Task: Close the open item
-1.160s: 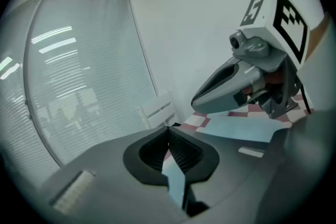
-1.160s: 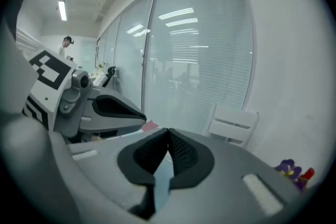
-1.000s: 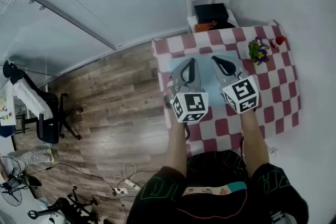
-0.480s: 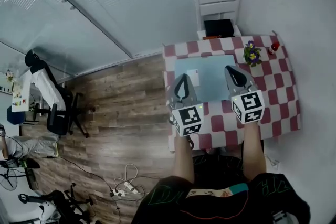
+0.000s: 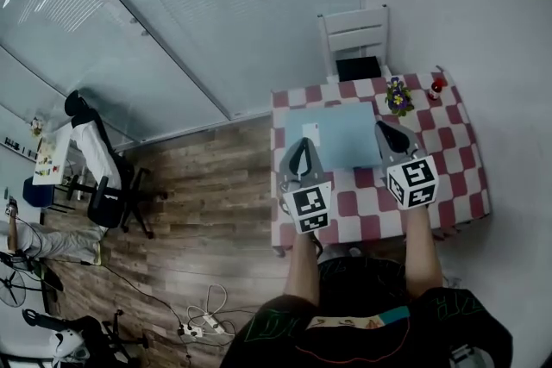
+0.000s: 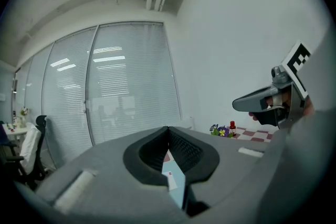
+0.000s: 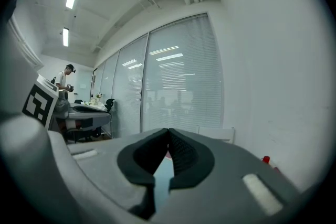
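Two hand-held grippers hang over the near half of a red-and-white checked table (image 5: 457, 177). The left gripper (image 5: 301, 152) and the right gripper (image 5: 386, 134) both have their jaws pressed together, with nothing between them. The light-blue item (image 5: 341, 134) lies flat on the cloth between them – a flower pot (image 5: 398, 96) and a red bottle (image 5: 436, 86) stand at the far right, a white chair (image 5: 354, 34) beyond.
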Available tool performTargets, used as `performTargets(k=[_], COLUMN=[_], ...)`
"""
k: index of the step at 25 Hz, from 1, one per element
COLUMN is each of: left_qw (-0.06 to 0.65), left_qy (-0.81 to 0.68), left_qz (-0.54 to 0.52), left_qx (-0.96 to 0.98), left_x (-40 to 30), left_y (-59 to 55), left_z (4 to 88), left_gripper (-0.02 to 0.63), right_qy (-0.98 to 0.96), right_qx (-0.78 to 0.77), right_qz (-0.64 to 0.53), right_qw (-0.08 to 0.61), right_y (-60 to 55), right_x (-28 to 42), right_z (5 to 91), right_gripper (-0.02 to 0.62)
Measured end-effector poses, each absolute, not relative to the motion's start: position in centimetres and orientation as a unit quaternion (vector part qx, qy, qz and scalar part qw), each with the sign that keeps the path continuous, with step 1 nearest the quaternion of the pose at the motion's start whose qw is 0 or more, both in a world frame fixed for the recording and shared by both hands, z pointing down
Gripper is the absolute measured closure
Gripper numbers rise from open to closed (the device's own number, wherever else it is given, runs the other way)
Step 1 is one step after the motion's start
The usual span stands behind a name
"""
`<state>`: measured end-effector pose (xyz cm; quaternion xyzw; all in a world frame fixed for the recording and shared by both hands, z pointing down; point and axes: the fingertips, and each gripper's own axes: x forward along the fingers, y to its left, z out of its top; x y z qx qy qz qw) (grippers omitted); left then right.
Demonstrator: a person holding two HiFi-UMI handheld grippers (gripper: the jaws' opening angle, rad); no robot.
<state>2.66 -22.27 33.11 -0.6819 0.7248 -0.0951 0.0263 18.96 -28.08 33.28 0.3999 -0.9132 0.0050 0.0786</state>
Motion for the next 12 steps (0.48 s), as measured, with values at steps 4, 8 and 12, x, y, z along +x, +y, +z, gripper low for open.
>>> performTargets(k=[4,8,12], left_qw=[0.029,0.034,0.037], left_qy=[0.726,0.723,0.723], left_qz=[-0.088,-0.091,-0.095], left_qx=[-0.682,-0.684,-0.683], left_x=[3.6,4.1,4.3], left_y=[-21.8,-22.4,-22.6], left_z=[33.2,33.0,32.9], left_gripper=[0.597,0.597,0.597], right_qy=[-0.915,-0.916,-0.917], right_qx=[0.398,0.397,0.395], right_qz=[-0.01,-0.014,-0.018], right_qw=[0.069,0.063,0.058], right_y=[-27.5,-28.0,-28.2], right_x=[19.7,20.1,20.3], right_z=[32.9,32.8,32.6], right_gripper=[0.592,0.592,0.592])
